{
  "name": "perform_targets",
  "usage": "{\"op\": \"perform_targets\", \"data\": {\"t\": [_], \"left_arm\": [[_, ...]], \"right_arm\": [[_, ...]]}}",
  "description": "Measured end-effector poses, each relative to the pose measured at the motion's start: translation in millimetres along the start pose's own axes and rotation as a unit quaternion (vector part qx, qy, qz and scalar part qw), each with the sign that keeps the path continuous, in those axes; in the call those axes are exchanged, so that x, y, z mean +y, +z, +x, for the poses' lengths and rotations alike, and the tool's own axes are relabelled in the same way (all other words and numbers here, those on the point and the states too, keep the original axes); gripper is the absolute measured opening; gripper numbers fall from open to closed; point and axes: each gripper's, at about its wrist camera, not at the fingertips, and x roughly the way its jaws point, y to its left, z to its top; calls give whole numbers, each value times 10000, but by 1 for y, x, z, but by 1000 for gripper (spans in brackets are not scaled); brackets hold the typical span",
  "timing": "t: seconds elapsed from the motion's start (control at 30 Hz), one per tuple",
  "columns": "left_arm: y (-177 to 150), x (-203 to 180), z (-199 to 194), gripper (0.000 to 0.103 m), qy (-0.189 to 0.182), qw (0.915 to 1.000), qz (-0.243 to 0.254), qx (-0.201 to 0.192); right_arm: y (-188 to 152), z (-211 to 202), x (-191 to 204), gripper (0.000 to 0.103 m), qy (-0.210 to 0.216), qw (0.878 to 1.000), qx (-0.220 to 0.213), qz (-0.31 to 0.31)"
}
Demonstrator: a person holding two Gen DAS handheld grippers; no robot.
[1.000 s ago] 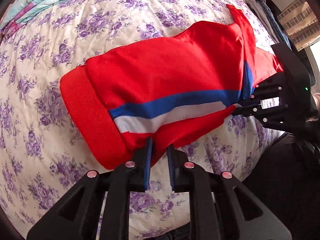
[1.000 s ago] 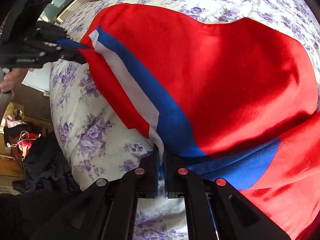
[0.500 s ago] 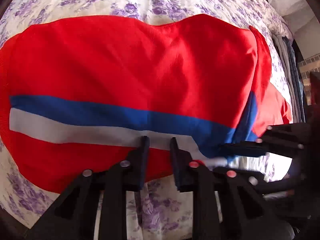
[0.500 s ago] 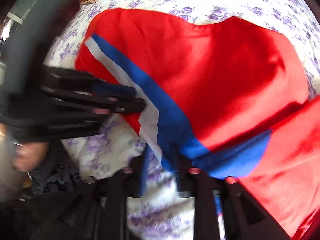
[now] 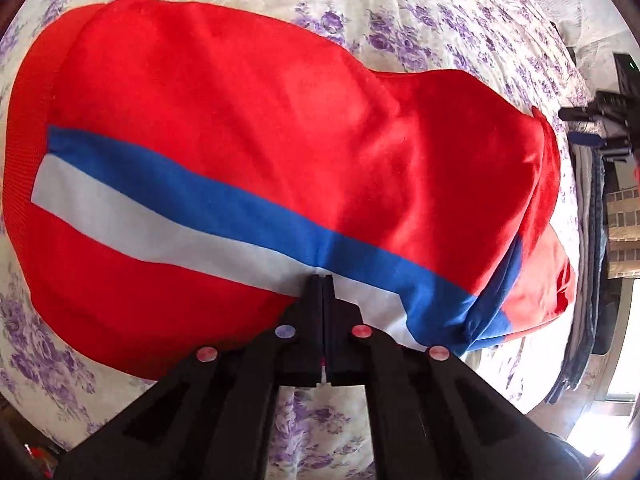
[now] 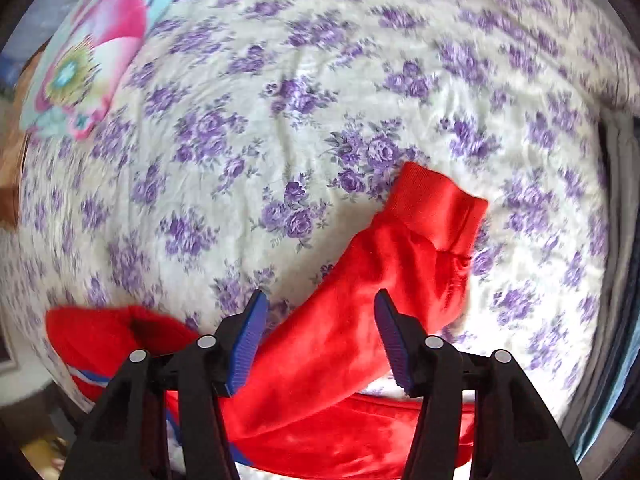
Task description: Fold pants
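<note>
Red pants (image 5: 280,120) with a blue and white side stripe lie folded on the flowered bedspread (image 5: 440,20), ribbed waistband (image 5: 20,140) at the left. My left gripper (image 5: 322,280) points down at the near edge and is shut on the white stripe, where the cloth puckers at its tips. In the right wrist view, my right gripper (image 6: 321,296) hovers open above a red pant leg (image 6: 360,320) that ends in a ribbed cuff (image 6: 436,204); nothing is pinched between its blue pads. The right gripper (image 5: 596,136) also shows small at the far right of the left wrist view.
The bedspread (image 6: 280,80) stretches wide beyond the cuff. A bright flowered pillow (image 6: 80,72) lies at the far left. A stack of folded dark clothes (image 5: 592,280) runs along the bed's right side. The bed's near edge is just below both grippers.
My left gripper dropped onto the side stripe and closed on it. My right gripper let go of the stripe's folded end, opened and swung away to above the pant leg and cuff.
</note>
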Motion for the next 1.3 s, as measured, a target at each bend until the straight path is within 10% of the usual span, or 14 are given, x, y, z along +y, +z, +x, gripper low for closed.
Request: {"op": "perform_targets", "data": {"t": [0.33, 0.43, 0.6, 0.8, 1.07, 1.3], "left_arm": [[-1, -3, 2, 1, 185, 9998, 53, 11], [-1, 1, 1, 1, 168, 9998, 53, 60], [1, 0, 1, 1, 188, 9998, 85, 84], [4, -7, 3, 1, 295, 9992, 243, 109], [11, -30, 8, 1, 765, 9945, 635, 333], [13, -73, -16, 1, 913, 9896, 1078, 260]], "right_arm": [[25, 73, -3, 35, -1136, 9875, 896, 623], [20, 72, -23, 7, -937, 9911, 642, 687], [-11, 13, -51, 6, -150, 9988, -192, 427], [-129, -63, -127, 6, 681, 9887, -1117, 738], [-262, 73, -207, 2, 1363, 9573, -1079, 2312], [-277, 47, -205, 3, 1470, 9517, -1561, 2197]]}}
